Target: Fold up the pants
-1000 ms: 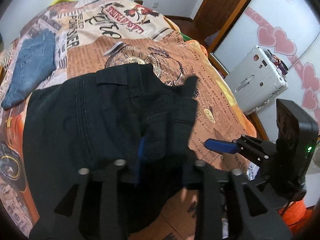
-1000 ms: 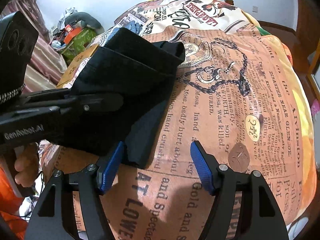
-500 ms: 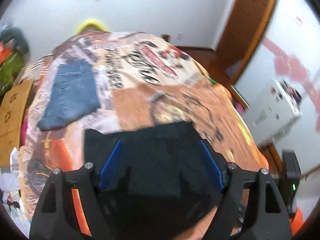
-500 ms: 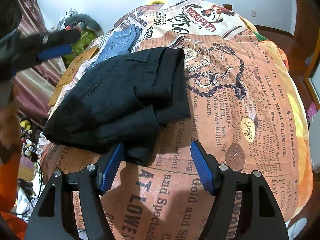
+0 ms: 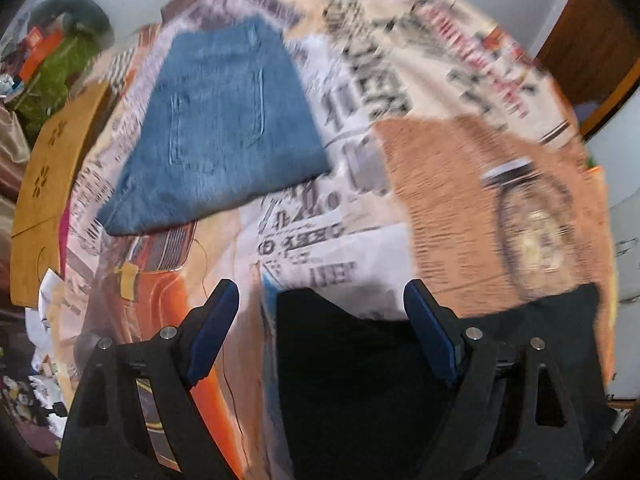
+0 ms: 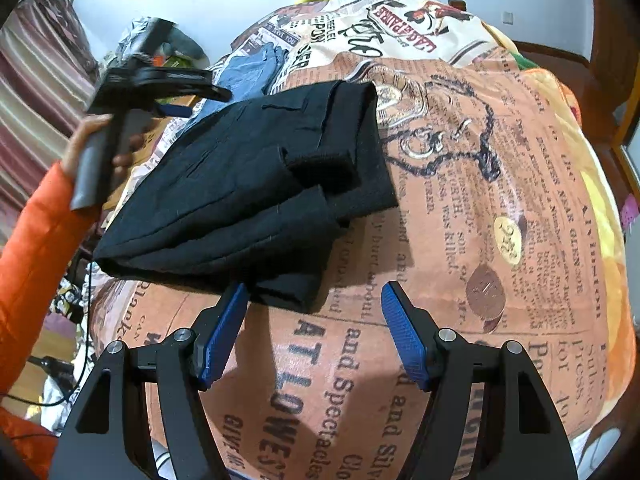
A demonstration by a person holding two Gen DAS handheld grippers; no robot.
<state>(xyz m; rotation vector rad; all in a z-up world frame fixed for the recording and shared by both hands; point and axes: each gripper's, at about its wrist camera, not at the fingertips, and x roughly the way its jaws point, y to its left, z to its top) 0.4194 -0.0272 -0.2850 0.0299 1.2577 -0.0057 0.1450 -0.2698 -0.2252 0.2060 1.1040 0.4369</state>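
Observation:
The black pants [image 6: 256, 184] lie folded in a thick stack on the printed blanket [image 6: 480, 208]. My right gripper [image 6: 314, 300] is open and empty just in front of the stack's near corner. My left gripper [image 5: 322, 300] is open and empty above the black pants [image 5: 360, 380]; it also shows in the right wrist view [image 6: 176, 88], held up at the left in a hand with an orange sleeve.
Folded blue jeans [image 5: 224, 132] lie farther back on the blanket [image 5: 460, 200]. A wooden board [image 5: 44, 184] and clutter stand off the left edge. A wooden door [image 5: 592, 36] stands at the back right.
My left gripper has let go of the black pants, opened and lifted up and back to the left. The pants have dropped flat into a stack. My right gripper has stayed in place.

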